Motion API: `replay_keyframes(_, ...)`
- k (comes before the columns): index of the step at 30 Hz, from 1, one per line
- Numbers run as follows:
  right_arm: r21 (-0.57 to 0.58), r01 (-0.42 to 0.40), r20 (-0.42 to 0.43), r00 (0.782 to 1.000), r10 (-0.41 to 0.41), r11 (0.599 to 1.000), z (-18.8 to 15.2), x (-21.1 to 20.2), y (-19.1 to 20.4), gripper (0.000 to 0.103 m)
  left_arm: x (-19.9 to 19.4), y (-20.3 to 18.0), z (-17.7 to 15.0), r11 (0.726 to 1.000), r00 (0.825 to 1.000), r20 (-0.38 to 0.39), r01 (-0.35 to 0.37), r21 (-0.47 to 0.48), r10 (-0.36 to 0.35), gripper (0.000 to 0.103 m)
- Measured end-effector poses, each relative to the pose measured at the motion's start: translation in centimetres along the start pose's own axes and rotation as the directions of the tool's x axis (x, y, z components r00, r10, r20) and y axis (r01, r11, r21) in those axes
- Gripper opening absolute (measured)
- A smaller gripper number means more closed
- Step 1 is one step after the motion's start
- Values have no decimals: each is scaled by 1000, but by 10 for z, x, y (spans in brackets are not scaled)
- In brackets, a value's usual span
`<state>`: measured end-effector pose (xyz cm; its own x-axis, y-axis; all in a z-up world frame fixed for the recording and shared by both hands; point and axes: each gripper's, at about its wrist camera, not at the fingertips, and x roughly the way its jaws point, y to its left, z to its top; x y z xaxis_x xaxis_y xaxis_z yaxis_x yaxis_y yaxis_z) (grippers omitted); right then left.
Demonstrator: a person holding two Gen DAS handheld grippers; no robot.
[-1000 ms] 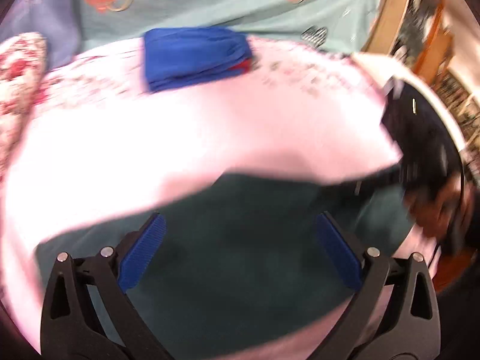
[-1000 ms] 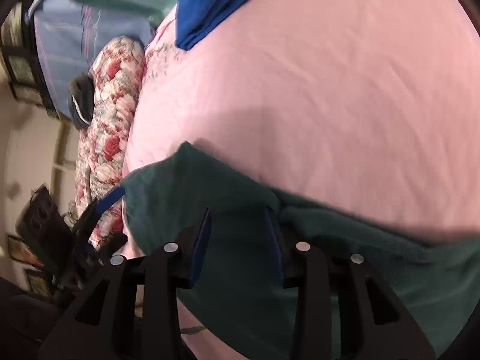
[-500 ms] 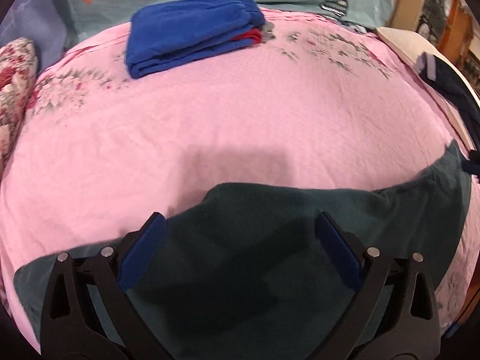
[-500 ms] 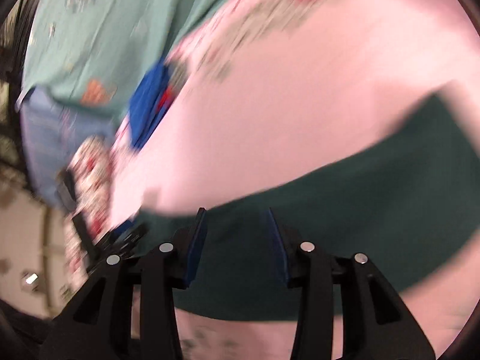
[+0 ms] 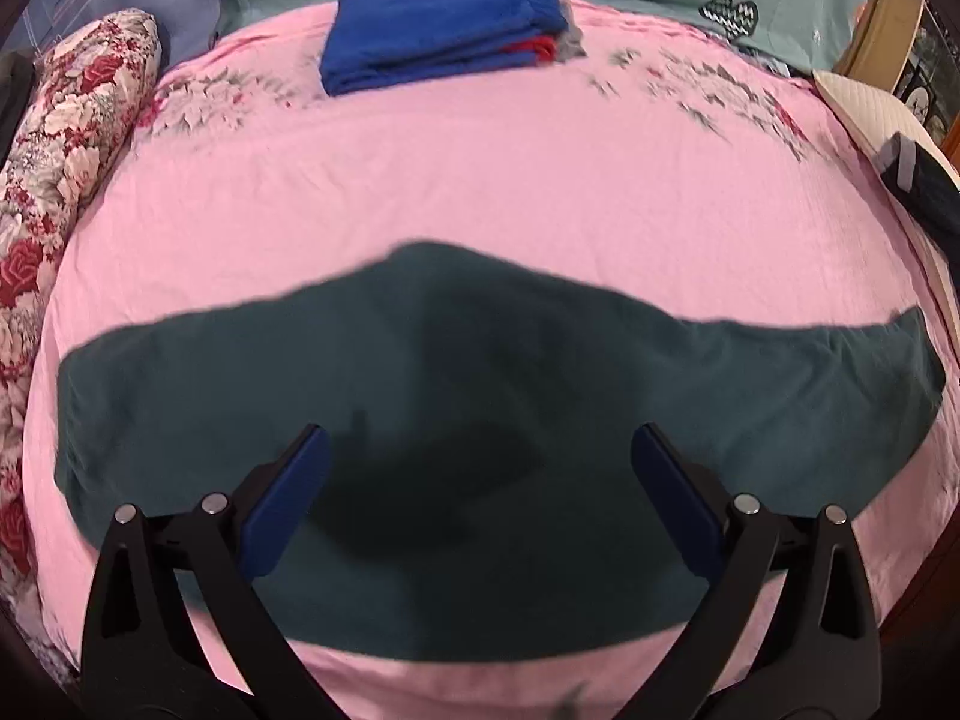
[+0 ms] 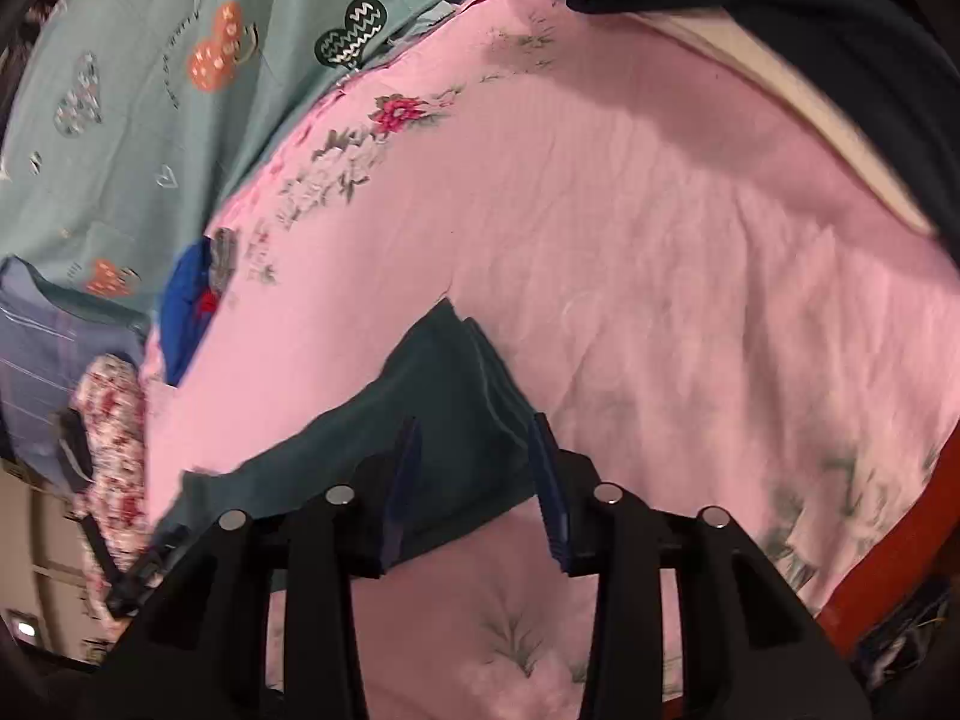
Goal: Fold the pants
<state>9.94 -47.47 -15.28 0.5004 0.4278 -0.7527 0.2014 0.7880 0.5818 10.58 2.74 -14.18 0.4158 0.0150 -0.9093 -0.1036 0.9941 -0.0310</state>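
Dark green fleece pants (image 5: 480,396) spread wider, frame centre; both fingers open, empty; flattening step; next, grasp an end.

Dark green pants (image 5: 480,372) spread flat

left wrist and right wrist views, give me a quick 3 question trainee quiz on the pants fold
1. True or false: the left gripper is open above the green pants.
2. What lies at the far side of the pink sheet in the left wrist view? A) a folded blue pile B) a yellow towel C) a shoe
3. Fill in: in the right wrist view, one end of the pants lies between the fingers of the ____ gripper.

Key: 1 true; 2 A, the blue pile; 3 right, though whether it is clamped cannot be told.
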Motion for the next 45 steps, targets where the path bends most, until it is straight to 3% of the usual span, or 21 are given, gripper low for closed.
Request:
replay_keyframes(5,6,25,-62,998,-24,1000,-3,28,-7,34,-3,-27,-2,998,1000,-17,-11,59,12,101)
replay_keyframes(10,2,36,-51,998,-35,999,-2,31,-4,32,-8,-39,3,995,1000,-5,-15,99,16,101)
replay_keyframes(14,-44,158,-41,986,-160,986,-9,24,7,33,13,-37,1,996,996,-78,-38,77,44,101)
replay_keyframes(21,-11,123,-25,992,-123,992,-14,36,5,32,26,-37,-4,998,993,-113,-32,58,38,101)
replay_keyframes(23,13,138,-13,990,-138,990,-13,38,3,22,26,-37,-4,998,993,-112,-30,61,37,101)
replay_keyframes(25,53,140,-2,990,-140,989,-13,37,-3,4,27,-36,-5,998,994,-106,-25,66,32,101)
replay_keyframes(30,44,148,98,984,-152,988,-25,-1,6,2,29,-35,-4,998,994,-104,-14,62,20,101)
replay_keyframes(36,96,183,84,978,-191,978,-51,5,-20,2,31,-33,-6,999,995,-97,2,51,3,101)
replay_keyframes(39,56,167,91,981,-171,984,-47,-2,-8,3,30,-33,-5,999,995,-99,5,53,0,101)
replay_keyframes(41,17,202,109,973,-203,979,-43,-10,0,21,31,-34,-5,998,995,-98,3,57,3,101)
replay_keyframes(42,-9,250,140,959,-246,968,-39,-18,5,33,31,-34,-6,998,995,-95,4,55,1,101)
replay_keyframes(44,-57,304,203,936,-287,951,-30,-25,14,38,30,-34,-7,999,996,-89,4,53,1,101)
replay_keyframes(45,-100,300,208,939,-275,949,-21,-22,19,38,30,-34,-7,999,996,-88,3,52,2,101)
